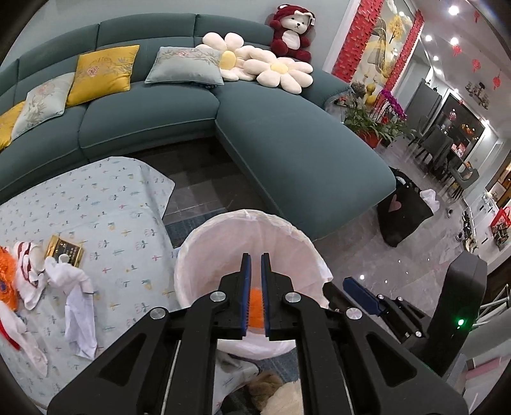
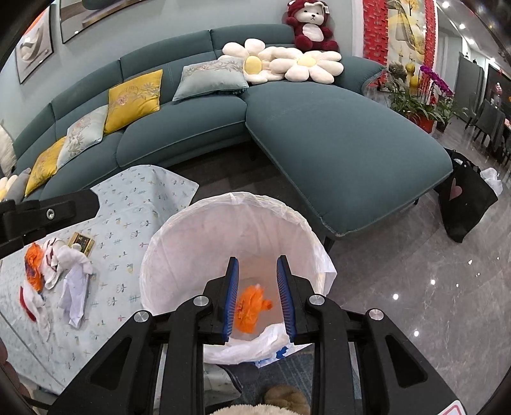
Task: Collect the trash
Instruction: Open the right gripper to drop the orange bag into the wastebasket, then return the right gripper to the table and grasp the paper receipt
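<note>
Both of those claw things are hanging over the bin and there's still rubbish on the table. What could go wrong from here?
1. The bin liner drapes loosely over the rim; a gripper might snag it and pull it in.
2. The gold box lies touching the crumpled white tissues, so it might be grabbed with them.
3. The pile, including the orange wrapper, lies on a loose tablecloth; a pinch might catch the cloth and drag everything.

Both views are evenly and brightly lit from recessed ceiling spotlights [image 1: 453, 9] at the far right, which throw small white glints on the glossy grey floor [image 2: 415, 297]. Shadows are soft. Focus is sharp throughout, without motion blur. Fisheye curvature bends the sofa [image 1: 287, 134], and black vignetting fills the corners.
</note>
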`<action>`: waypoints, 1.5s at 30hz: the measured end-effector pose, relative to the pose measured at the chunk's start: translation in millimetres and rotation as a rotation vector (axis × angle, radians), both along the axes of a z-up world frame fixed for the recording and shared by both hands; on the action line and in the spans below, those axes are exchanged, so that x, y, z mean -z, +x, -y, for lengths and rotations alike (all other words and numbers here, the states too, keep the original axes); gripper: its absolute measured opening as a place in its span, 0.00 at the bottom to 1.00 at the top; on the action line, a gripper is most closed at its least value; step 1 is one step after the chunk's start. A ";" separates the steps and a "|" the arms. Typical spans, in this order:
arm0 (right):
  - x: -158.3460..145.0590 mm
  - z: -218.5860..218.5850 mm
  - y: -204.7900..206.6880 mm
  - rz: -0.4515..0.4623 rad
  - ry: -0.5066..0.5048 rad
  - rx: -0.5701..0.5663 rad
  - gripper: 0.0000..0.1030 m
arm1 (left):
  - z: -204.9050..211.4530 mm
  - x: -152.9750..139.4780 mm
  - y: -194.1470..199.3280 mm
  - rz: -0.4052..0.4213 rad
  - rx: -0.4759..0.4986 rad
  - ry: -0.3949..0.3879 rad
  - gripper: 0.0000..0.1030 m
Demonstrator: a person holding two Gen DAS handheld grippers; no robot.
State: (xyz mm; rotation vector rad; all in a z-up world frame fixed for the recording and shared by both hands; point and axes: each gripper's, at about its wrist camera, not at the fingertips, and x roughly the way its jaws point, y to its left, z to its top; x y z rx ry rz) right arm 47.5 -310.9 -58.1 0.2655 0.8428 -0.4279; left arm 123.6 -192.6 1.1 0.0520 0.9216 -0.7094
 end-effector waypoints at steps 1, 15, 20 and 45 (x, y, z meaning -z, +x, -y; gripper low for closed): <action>-0.4 -0.3 1.2 0.000 -0.002 0.001 0.25 | 1.3 0.2 0.2 0.001 -0.003 0.006 0.19; -24.2 -21.7 0.0 0.031 -0.037 -0.019 0.49 | -47.4 -6.3 7.2 0.003 -0.141 0.000 0.49; -33.3 -43.4 2.1 0.047 -0.038 -0.062 0.57 | -79.8 -7.3 4.2 0.024 -0.210 0.016 0.57; -41.9 -180.3 21.1 0.025 -0.081 -0.294 0.70 | -266.3 16.0 -3.1 -0.029 -0.577 0.026 0.74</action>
